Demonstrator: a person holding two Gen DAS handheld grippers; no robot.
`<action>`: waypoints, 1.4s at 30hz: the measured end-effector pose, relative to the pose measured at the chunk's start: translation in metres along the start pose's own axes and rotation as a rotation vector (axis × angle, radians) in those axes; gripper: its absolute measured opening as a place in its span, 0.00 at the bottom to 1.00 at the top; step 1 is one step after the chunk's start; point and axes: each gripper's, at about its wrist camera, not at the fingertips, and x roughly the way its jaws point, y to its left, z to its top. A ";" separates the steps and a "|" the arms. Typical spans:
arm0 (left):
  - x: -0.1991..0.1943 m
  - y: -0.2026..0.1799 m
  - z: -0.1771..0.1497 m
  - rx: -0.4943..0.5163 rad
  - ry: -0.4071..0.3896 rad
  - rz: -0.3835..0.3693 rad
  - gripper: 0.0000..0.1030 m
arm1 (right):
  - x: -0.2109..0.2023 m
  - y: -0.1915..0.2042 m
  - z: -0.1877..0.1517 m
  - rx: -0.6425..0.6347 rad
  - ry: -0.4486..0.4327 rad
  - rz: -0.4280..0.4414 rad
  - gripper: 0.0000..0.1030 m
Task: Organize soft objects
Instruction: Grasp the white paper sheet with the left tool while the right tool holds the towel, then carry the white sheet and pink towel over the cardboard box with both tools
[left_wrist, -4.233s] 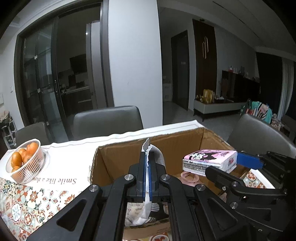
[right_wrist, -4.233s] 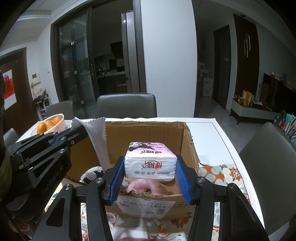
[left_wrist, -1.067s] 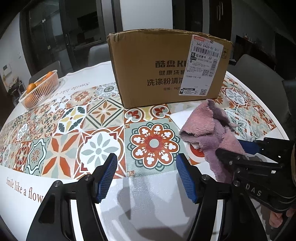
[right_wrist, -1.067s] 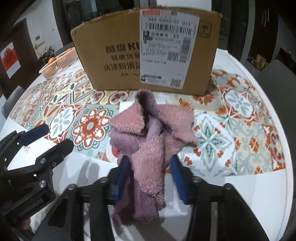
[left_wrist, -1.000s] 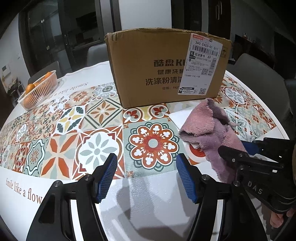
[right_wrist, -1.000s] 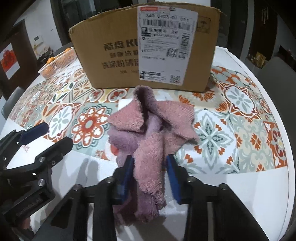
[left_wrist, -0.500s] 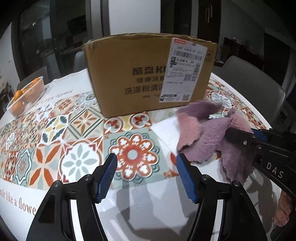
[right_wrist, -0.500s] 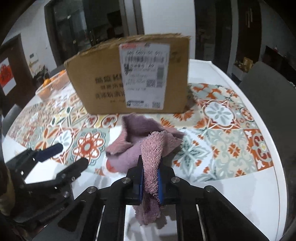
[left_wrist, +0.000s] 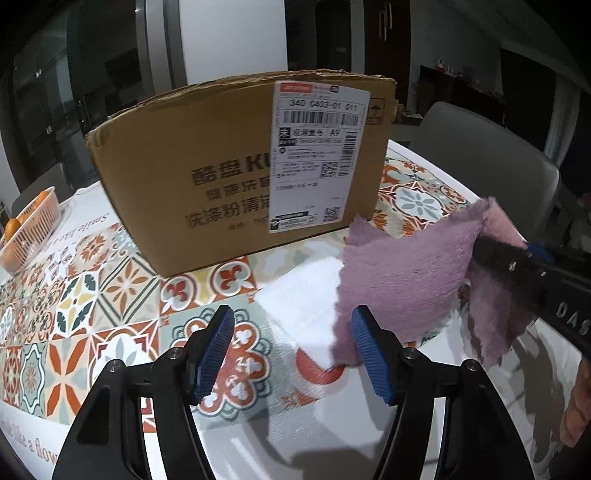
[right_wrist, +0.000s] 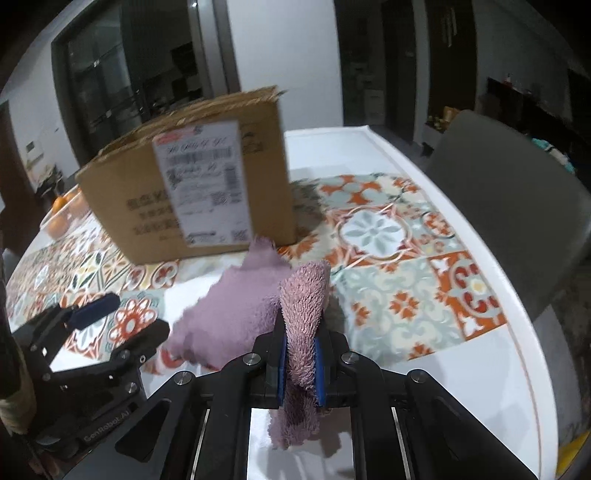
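Observation:
My right gripper (right_wrist: 300, 363) is shut on a pink-purple fluffy towel (right_wrist: 236, 314) and holds it lifted above the table; the towel hangs to the left of the jaws. In the left wrist view the towel (left_wrist: 402, 280) hangs at the right, held by the right gripper (left_wrist: 517, 254). My left gripper (left_wrist: 291, 350) is open and empty, low over the patterned tablecloth, with its right finger close to the towel's lower edge. The open cardboard box (left_wrist: 240, 170) stands behind, its contents hidden from here; it also shows in the right wrist view (right_wrist: 192, 192).
A basket of oranges (left_wrist: 26, 229) sits at the far left of the table. A grey chair (right_wrist: 509, 206) stands at the table's right side. The table's white rim (right_wrist: 480, 251) curves along the right. A white paper (left_wrist: 306, 295) lies under the towel.
My right gripper has lifted the towel higher off the table and toward the box. The left gripper has stayed open and moved a little forward.

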 end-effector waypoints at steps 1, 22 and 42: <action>0.000 -0.001 0.001 0.002 -0.002 -0.005 0.63 | -0.004 -0.001 0.002 0.000 -0.015 -0.005 0.12; 0.053 -0.019 0.012 0.017 0.105 -0.030 0.63 | 0.011 -0.006 0.005 -0.002 -0.008 -0.013 0.13; 0.026 -0.019 0.004 -0.017 0.066 -0.040 0.08 | 0.009 -0.008 -0.002 0.033 0.019 0.043 0.13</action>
